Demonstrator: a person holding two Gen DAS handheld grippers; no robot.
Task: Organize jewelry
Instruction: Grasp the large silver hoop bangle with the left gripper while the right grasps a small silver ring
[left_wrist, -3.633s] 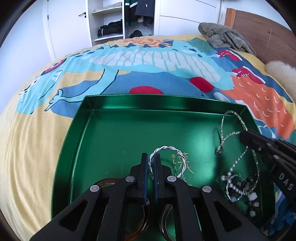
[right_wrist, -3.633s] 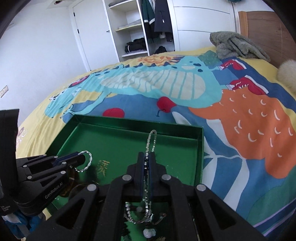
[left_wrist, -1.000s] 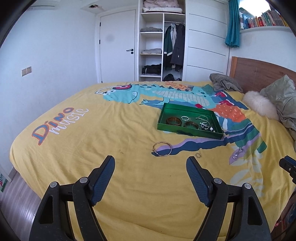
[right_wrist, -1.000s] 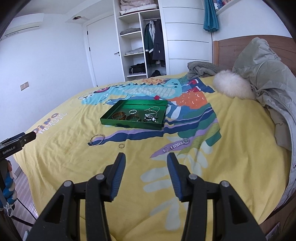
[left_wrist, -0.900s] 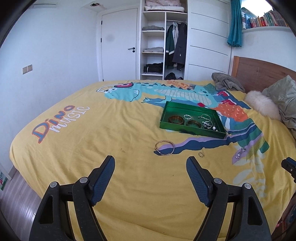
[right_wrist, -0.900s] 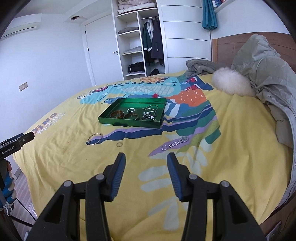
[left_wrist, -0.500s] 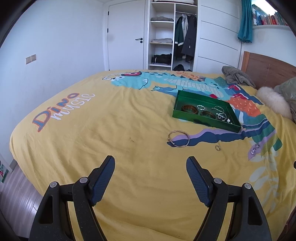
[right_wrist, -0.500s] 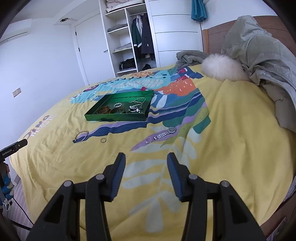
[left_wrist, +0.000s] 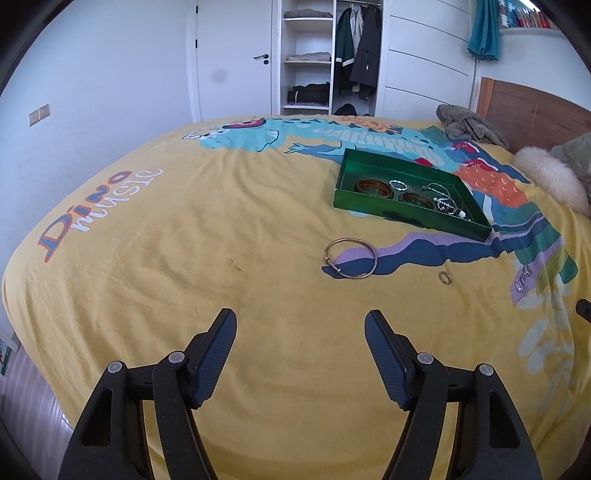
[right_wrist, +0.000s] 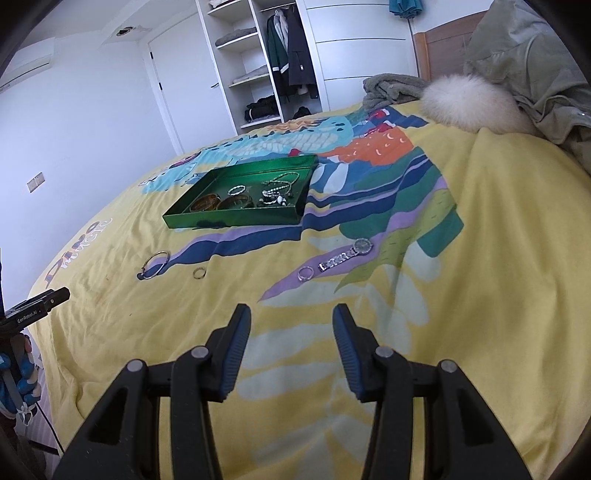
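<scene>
A green tray (left_wrist: 406, 212) (right_wrist: 236, 220) lies on the yellow bedspread and holds bangles, a twisted bracelet and necklaces. In front of it on the bedspread lie a thin gold bangle (left_wrist: 350, 258) (right_wrist: 156, 264) and a small ring (left_wrist: 445, 277) (right_wrist: 199, 273). A silver watch (right_wrist: 347, 254) and another ring (right_wrist: 306, 273) lie further right. My left gripper (left_wrist: 300, 325) is open and empty, well short of the bangle. My right gripper (right_wrist: 291, 321) is open and empty, short of the watch.
A grey towel (left_wrist: 469, 125), a white fluffy pillow (right_wrist: 469, 101) and an olive jacket (right_wrist: 535, 70) lie at the wooden headboard. An open wardrobe (left_wrist: 314, 55) stands behind the bed. The bed edge and floor (left_wrist: 22, 387) are at the lower left.
Both grippers let go of their jewelry in the tray, opened and pulled far back. Over the last second both have moved closer to the loose pieces on the bedspread.
</scene>
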